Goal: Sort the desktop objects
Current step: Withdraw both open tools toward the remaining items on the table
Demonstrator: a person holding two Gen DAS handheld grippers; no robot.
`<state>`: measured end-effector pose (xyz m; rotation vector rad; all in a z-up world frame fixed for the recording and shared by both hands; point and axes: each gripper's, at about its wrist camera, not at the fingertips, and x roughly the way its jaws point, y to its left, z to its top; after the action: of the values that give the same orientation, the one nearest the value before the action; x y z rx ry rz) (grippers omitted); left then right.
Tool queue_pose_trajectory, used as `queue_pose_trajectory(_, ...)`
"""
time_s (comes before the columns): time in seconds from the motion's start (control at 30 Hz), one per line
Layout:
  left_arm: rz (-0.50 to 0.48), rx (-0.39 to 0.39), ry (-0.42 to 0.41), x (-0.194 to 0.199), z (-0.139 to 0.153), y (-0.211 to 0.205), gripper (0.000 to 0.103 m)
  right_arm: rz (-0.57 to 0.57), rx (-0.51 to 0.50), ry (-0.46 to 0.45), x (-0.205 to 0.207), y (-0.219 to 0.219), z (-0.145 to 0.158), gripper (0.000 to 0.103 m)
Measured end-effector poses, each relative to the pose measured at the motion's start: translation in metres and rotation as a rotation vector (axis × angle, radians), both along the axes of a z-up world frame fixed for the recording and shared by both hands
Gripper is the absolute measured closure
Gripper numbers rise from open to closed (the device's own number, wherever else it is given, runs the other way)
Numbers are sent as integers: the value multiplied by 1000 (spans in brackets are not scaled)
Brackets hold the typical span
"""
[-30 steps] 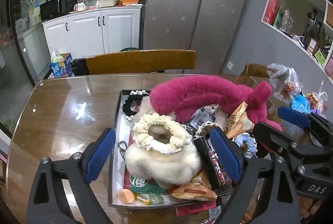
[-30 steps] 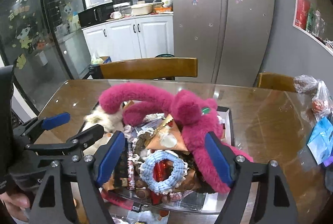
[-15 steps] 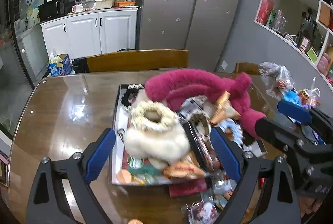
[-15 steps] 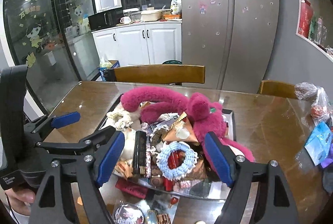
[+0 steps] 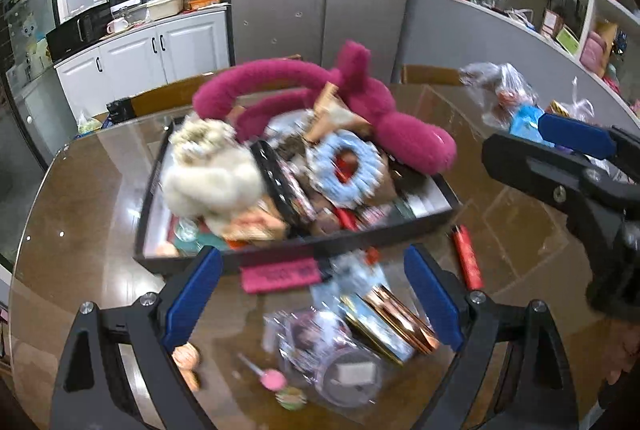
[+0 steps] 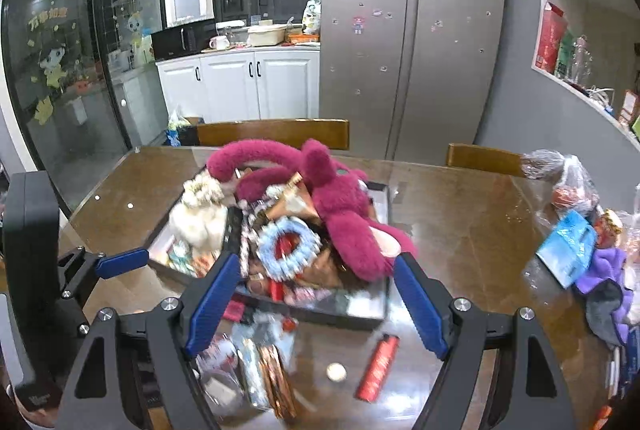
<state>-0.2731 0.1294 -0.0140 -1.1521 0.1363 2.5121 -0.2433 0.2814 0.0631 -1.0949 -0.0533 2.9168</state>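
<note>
Clutter fills the black tray (image 5: 404,230) mid-table: a magenta plush (image 6: 344,214), a cream fluffy pouch (image 5: 212,178) and a blue scrunchie (image 6: 288,246) heaped together. Nearer me, a red lighter (image 6: 378,366) and loose packets (image 5: 384,318) lie on the wooden table (image 6: 460,230). I see my left gripper (image 5: 312,306) and right gripper (image 6: 316,306) both spread wide, holding nothing.

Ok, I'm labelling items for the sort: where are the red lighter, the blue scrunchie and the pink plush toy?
red lighter (image 6: 378,367): right wrist view, middle of its red body.
blue scrunchie (image 5: 370,166): left wrist view, right side of the ruffled ring.
pink plush toy (image 6: 344,218): right wrist view, centre of its furry body.
</note>
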Motion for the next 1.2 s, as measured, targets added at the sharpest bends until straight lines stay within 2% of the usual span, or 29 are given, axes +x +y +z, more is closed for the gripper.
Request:
queue_pose_trajectory(0.13, -13, -4, -33, 19, -20, 11, 10, 13, 10, -4, 25, 7, -12, 21)
queue_pose_trajectory(0.33, -36, -36, -82, 38, -53, 24, 10, -14, -19, -86, 42, 32, -48, 21)
queue_pose_trajectory(0.43, -52, -37, -85, 40, -58, 29, 10, -36, -60, -114, 45, 45, -65, 21)
queue_pose_trajectory(0.73, -40, -48, -133, 30, -78, 32, 11, -72, -84, -175, 32, 65, -108, 21)
queue_pose_trajectory(0.8, -32, -56, -117, 29, -79, 31, 11, -92, -93, -189, 27, 70, -115, 21)
queue_pose_trajectory(1.2, -45, -36, -79, 25, -82, 27, 11, -123, -86, -229, 16, 77, -134, 21)
